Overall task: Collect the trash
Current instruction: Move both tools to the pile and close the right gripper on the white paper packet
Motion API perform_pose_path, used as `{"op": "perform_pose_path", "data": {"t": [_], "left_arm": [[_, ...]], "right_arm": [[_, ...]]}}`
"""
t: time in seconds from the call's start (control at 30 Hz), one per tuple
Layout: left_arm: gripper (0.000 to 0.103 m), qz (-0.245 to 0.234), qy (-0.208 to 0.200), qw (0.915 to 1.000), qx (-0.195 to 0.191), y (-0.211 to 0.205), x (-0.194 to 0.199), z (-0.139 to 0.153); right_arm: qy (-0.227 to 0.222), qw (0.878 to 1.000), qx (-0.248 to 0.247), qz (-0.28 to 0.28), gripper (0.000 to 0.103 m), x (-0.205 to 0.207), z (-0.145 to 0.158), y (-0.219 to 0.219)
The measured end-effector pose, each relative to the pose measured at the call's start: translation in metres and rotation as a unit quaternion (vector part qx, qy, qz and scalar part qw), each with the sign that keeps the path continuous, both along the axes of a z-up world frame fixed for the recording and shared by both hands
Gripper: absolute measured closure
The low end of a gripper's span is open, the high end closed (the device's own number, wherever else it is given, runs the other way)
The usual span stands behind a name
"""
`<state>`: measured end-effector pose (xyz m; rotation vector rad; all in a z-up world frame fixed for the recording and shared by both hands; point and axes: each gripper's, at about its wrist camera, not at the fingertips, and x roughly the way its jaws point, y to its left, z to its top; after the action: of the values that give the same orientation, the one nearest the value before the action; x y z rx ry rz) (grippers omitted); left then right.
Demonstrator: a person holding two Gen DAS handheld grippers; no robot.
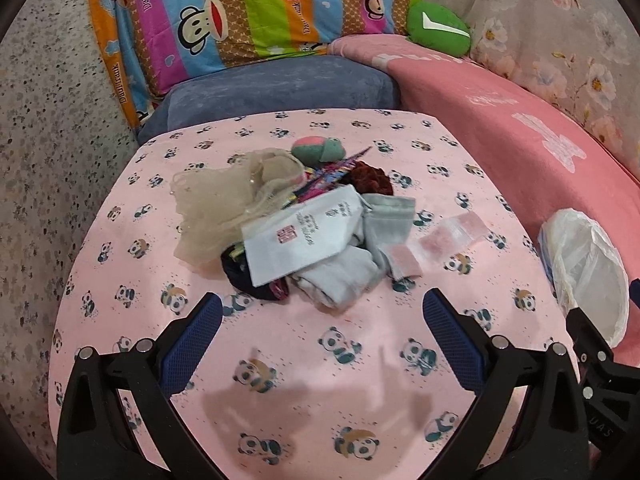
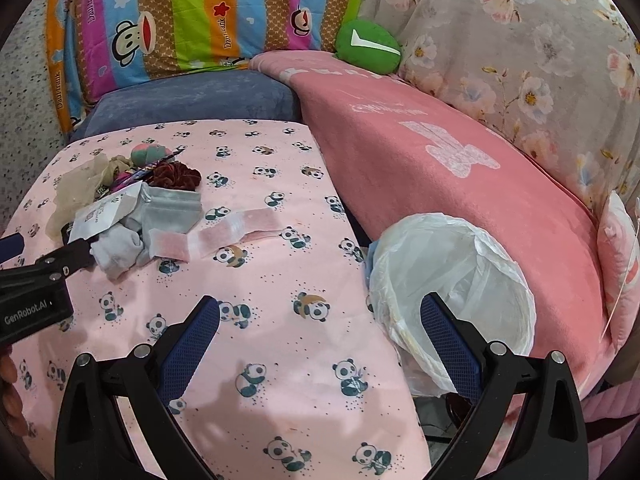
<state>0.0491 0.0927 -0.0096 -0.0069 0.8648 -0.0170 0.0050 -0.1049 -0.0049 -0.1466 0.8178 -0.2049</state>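
Observation:
A heap of trash lies mid-table on the pink panda cloth: a white paper packet, beige mesh, a grey pouch, a pale rolled cloth, a dark red scrunchie and a clear plastic bag. My left gripper is open just in front of the heap, holding nothing. My right gripper is open and holds nothing, between the table edge and the bin with a white liner. The right wrist view shows the heap at far left with the left gripper close beside it.
A green and pink ball sits behind the heap. A pink blanket covers the sofa on the right, with a green cushion, a blue cushion and a striped cartoon quilt behind. The bin stands between table and sofa.

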Motion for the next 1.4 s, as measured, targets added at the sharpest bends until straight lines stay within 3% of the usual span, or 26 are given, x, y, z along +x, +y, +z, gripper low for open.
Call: {"op": "perform_pose_path", "data": {"t": [0.37, 0.73, 0.93, 1.0, 1.17, 1.23, 1.3, 1.4], "left_arm": [[0.007, 0.038, -0.005, 0.9992, -0.009, 0.077, 0.058, -0.007], [0.011, 0.027, 0.020, 0.9964, -0.078, 0.108, 0.113, -0.026], [0.045, 0.011, 0.054, 0.9911, -0.121, 0.113, 0.127, -0.042], [0.062, 0.003, 0.056, 0.9908, -0.124, 0.112, 0.127, -0.044], [0.095, -0.006, 0.061, 0.9877, -0.144, 0.116, 0.126, -0.045], [0.097, -0.007, 0.056, 0.9882, -0.143, 0.117, 0.125, -0.042], [0.098, -0.007, 0.049, 0.9891, -0.138, 0.118, 0.122, -0.036], [0.098, -0.007, 0.038, 0.9897, -0.138, 0.118, 0.117, -0.025]], "right_arm": [[0.008, 0.998, 0.032, 0.044, 0.007, 0.042, -0.012, 0.050], [0.030, 0.993, 0.087, 0.079, 0.008, 0.084, -0.025, 0.088], [0.041, 0.987, 0.116, 0.106, 0.028, 0.103, -0.031, 0.111], [0.047, 0.984, 0.127, 0.117, 0.035, 0.109, -0.032, 0.119], [0.072, 0.976, 0.155, 0.132, 0.062, 0.124, -0.044, 0.133], [0.084, 0.973, 0.168, 0.133, 0.081, 0.130, -0.051, 0.137], [0.088, 0.971, 0.176, 0.136, 0.092, 0.132, -0.055, 0.139], [0.077, 0.973, 0.169, 0.140, 0.101, 0.129, -0.052, 0.140]]}}
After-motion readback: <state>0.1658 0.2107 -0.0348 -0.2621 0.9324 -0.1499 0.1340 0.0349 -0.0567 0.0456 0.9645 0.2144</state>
